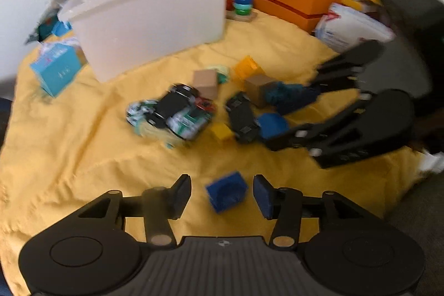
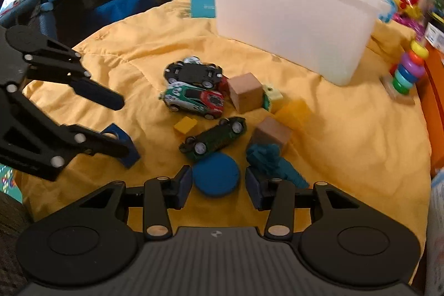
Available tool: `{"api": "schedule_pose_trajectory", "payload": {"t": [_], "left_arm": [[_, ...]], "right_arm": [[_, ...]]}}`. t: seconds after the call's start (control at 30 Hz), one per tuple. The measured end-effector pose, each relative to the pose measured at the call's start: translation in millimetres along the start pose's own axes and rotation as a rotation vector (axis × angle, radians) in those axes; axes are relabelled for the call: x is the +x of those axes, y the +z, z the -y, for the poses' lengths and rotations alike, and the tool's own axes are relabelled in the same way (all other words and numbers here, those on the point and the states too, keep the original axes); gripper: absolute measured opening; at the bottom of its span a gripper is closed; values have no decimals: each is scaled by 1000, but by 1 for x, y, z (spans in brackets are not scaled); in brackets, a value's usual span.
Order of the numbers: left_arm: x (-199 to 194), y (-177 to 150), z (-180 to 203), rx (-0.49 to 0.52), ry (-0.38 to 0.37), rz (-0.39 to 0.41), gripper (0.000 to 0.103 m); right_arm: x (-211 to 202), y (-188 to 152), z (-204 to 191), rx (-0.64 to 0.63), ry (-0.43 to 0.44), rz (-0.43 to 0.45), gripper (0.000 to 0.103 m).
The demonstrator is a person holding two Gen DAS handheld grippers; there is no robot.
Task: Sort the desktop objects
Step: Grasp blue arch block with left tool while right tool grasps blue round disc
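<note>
Your left hand-held gripper (image 1: 222,194) stands open around a blue block (image 1: 227,194) on the yellow cloth (image 1: 83,151); gaps show on both sides, so the pads are not pressing it. Your right hand-held gripper (image 2: 218,183) straddles a blue disc (image 2: 216,174) with its jaws fairly narrow; the left pad looks just against the rim, though blur makes contact hard to judge. Beyond the disc lie a dark green toy car (image 2: 215,139), a white and red toy car (image 2: 194,99), two wooden cubes and a teal figure (image 2: 273,161). The white bin (image 2: 294,18) stands farther back.
</note>
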State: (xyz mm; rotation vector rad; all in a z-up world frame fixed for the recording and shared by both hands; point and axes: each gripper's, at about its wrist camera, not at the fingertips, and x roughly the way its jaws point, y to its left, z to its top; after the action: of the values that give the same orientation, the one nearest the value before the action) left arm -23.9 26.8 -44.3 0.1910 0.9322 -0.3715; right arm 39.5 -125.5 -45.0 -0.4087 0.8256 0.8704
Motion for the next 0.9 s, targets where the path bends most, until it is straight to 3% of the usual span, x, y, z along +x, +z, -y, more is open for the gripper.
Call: {"api": "schedule_pose_trajectory", "payload": {"t": [0.23, 0.37, 0.57, 0.7, 0.9], "left_arm": [[-4, -3, 19, 89, 2, 6, 52], [13, 4, 19, 88, -14, -37, 50], [41, 15, 16, 108, 12, -22, 50], [27, 18, 11, 81, -3, 16, 50], [17, 14, 4, -1, 63, 59, 53]], "right_arm": [[4, -5, -4, -26, -18, -19, 42], [-2, -9, -4, -10, -22, -22, 42], [-9, -16, 0, 27, -47, -17, 42], [-15, -19, 2, 38, -61, -12, 42], [-13, -21, 5, 66, -38, -21, 43]]}}
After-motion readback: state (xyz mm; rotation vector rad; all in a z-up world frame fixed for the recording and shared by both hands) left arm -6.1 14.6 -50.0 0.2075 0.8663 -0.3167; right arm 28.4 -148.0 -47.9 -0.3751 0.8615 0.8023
